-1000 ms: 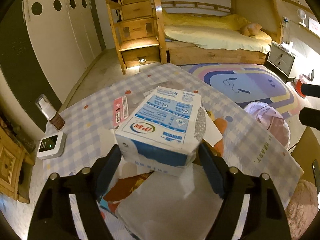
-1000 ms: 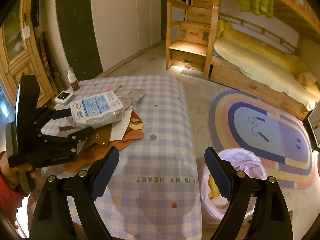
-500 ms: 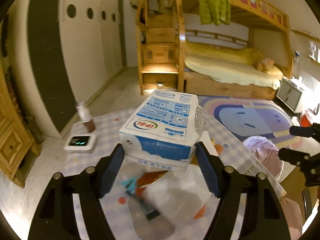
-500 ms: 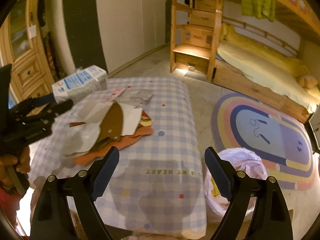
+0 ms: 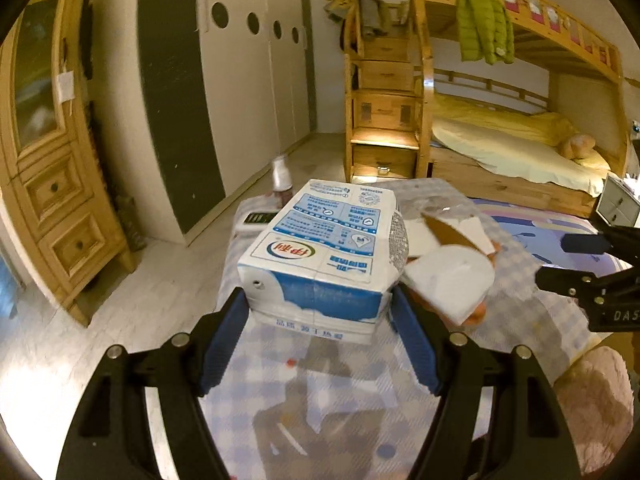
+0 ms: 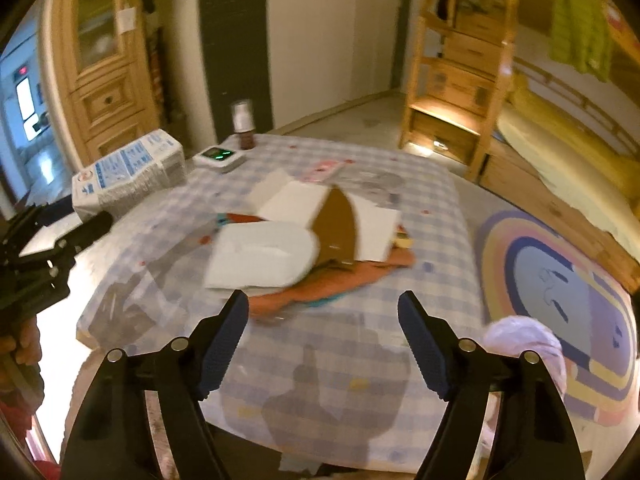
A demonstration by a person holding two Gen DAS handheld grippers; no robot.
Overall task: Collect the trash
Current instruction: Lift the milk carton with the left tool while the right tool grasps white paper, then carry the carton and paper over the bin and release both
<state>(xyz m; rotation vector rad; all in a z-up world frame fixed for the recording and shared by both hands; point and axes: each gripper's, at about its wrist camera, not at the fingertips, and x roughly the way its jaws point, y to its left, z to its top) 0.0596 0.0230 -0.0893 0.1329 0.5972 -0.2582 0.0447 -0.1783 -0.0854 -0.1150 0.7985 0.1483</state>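
My left gripper (image 5: 318, 304) is shut on a white and blue milk carton (image 5: 320, 256) and holds it up above the left side of the checked table (image 5: 352, 384). The carton also shows in the right wrist view (image 6: 128, 172), at the left with the left gripper (image 6: 60, 236). My right gripper (image 6: 322, 304) is open and empty above the table's near edge. A pile of white paper, brown card and orange wrapper (image 6: 304, 240) lies in the middle of the table. A pink-white trash bag (image 6: 528, 344) stands on the floor at the right.
A small bottle (image 6: 244, 124), a white device with a green display (image 6: 218, 157) and a pink wrapper (image 6: 322, 169) sit at the table's far side. A wooden cabinet (image 5: 56, 184) stands left. A bunk bed (image 5: 500, 136) and a coloured rug (image 6: 560, 292) lie beyond.
My left gripper has lifted the milk carton off the paper pile and drawn it back to the left. My right gripper has stayed open and turned toward the table.
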